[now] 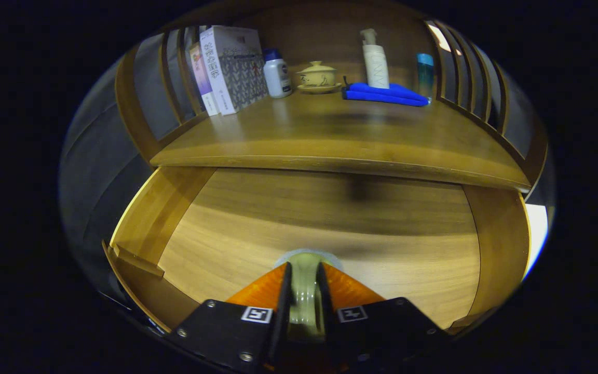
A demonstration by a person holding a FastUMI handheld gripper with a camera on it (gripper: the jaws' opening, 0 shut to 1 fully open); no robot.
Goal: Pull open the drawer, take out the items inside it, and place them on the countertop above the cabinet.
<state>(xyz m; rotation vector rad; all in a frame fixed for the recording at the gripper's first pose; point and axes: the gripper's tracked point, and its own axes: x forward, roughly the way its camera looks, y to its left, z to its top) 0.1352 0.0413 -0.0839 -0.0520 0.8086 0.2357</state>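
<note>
Between my tongs sits one pale cup. Beyond them: three bottles, two books, one lidded teacup, one blue cloth.

Two books are standing upright at the back, leaning against wooden slats. Just beside them a white bottle with a blue cap is standing, near a small lidded teacup on a saucer.

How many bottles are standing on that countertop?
3. A white bottle with a blue cap beside the books, a tall pump bottle on the blue cloth, and a teal bottle at the cloth's far end. Others may hide behind these.
</note>
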